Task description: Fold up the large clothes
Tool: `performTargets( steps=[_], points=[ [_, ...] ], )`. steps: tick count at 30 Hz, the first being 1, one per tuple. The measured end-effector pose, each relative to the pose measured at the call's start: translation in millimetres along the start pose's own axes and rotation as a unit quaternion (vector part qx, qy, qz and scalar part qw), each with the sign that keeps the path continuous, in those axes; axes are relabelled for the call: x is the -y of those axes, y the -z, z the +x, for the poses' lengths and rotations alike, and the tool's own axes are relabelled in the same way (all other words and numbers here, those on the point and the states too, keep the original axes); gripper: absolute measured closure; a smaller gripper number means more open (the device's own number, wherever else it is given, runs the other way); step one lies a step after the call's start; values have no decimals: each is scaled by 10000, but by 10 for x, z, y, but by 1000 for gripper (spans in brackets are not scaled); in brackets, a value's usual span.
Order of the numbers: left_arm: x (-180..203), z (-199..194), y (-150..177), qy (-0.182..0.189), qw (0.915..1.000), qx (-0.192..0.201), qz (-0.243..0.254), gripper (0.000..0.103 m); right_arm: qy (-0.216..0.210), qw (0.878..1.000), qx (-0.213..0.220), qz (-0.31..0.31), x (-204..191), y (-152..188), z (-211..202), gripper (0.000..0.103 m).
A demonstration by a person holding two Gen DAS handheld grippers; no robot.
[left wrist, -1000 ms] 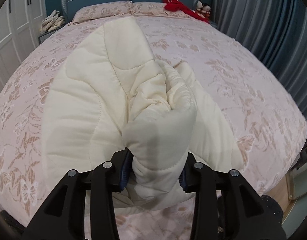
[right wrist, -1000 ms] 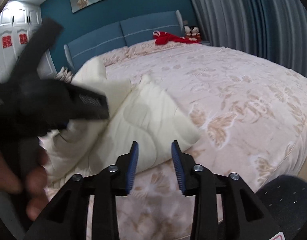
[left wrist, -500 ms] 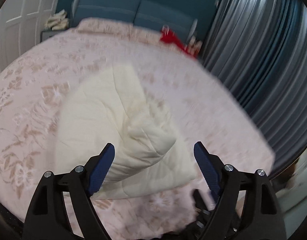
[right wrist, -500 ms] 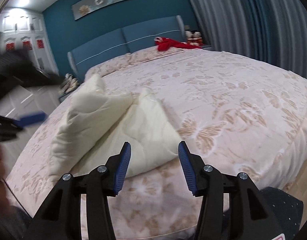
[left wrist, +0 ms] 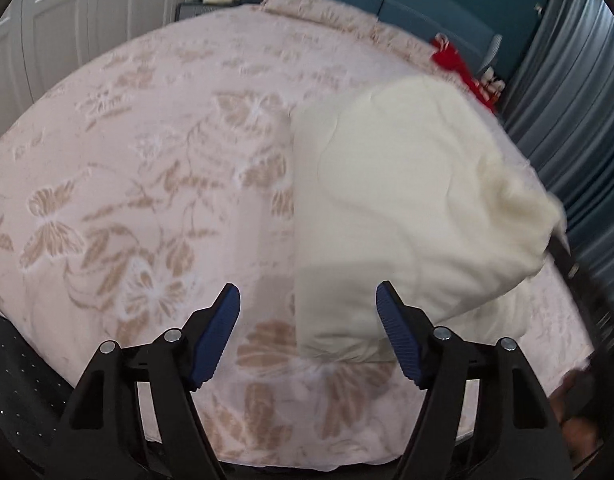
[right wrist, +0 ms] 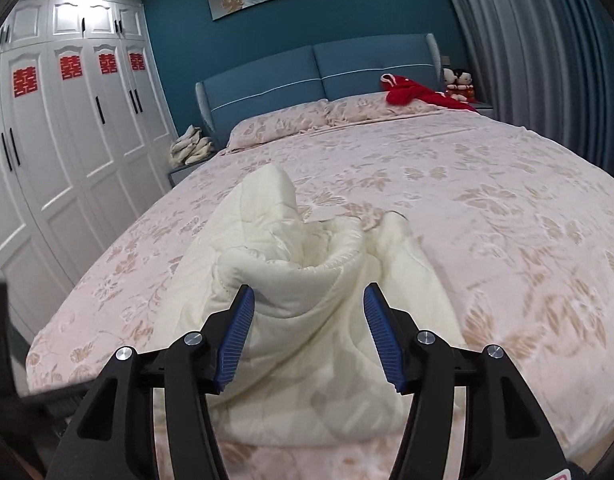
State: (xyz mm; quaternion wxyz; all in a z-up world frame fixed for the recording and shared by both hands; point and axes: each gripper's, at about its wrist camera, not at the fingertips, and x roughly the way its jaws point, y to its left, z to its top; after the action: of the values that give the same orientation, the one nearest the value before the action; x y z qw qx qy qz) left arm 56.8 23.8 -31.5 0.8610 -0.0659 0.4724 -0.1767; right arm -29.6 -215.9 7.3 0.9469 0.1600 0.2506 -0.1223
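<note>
A cream quilted jacket [right wrist: 307,288] lies bunched near the foot of a bed with a pink floral cover [right wrist: 487,208]. In the left wrist view the jacket [left wrist: 407,208] is right of centre on the bed cover [left wrist: 147,168]. My left gripper [left wrist: 307,320] is open and empty, above the jacket's left edge and the cover. My right gripper [right wrist: 307,320] is open, its blue pads on either side of a raised fold of the jacket, not closed on it. In the left wrist view the right gripper shows only as a dark blur at the jacket's right end.
White wardrobe doors [right wrist: 67,152] stand left of the bed. A blue headboard [right wrist: 315,76] and grey curtains [right wrist: 547,48] are behind and right. A red garment [right wrist: 411,94] and dolls [right wrist: 459,82] lie at the head of the bed. A nightstand holds pale folded items [right wrist: 191,146].
My left gripper let go of the jacket, opened wide and swung left. My right gripper opened wider and moved over the bunched jacket fold.
</note>
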Motion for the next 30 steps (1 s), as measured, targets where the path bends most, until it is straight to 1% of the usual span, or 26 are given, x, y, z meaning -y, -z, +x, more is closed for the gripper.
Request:
performTargets(
  steps=[2,5,7,9,12,13,14,15,16,18,19,20,22,23,25,26,28,29,30],
  points=[
    [-9,47,7,-13,10000,-38,-24,35,-33,9998,-171,6,-15,-41,123,47],
    [26,14,-6,-38,10000,43,26,35,-74,9991,-399,141,17,-92,206,48],
    [47,-30,-46,-109,9998,122,127,35,-187,9986,-412,270,6,-145,115,48],
    [57,-31,-70,-196,9994,173,209,35,-268,9988,-284,295,-33,-192,0,46],
    [55,22,-74,-233,9994,141,211,35,-266,9989,-394,11,-166,-214,69,44],
    [49,28,-73,-226,9995,128,184,35,-145,9988,-440,-126,-210,-199,137,42],
    [46,28,-76,-224,9995,121,177,35,-11,9983,-521,-247,-243,-169,215,43],
    [48,25,-74,-232,9995,112,188,35,54,9979,-589,-261,-244,-157,269,49],
    [45,17,-76,-254,9994,102,207,35,19,9974,-689,-189,-216,-129,329,68],
    [33,-6,-86,-273,9994,106,195,35,-30,9967,-814,-50,-139,-111,369,82],
    [17,-39,-99,-254,9995,124,162,35,-146,9967,-797,50,-73,-132,335,86],
    [10,-64,-112,-244,9995,152,142,36,-254,9968,-734,162,0,-175,260,87],
    [9,-173,-158,-173,9994,279,106,37,-314,9978,-518,253,105,-244,56,88],
    [16,-221,-180,-124,9993,345,90,37,-255,9986,-378,284,176,-269,-72,88],
    [50,-292,-216,-16,9989,455,61,37,-118,9985,-272,469,382,-259,-213,88],
    [73,-290,-232,23,9989,457,64,37,-24,9975,-337,622,529,-215,-231,88],
    [156,-221,-253,155,9992,356,55,37,196,9954,-598,718,747,-78,-150,88],
    [192,-185,-256,201,9993,305,52,38,226,9937,-784,768,843,12,-77,88],
    [255,-140,-253,247,9994,246,74,39,223,9928,-877,785,884,66,-37,88]
  ],
)
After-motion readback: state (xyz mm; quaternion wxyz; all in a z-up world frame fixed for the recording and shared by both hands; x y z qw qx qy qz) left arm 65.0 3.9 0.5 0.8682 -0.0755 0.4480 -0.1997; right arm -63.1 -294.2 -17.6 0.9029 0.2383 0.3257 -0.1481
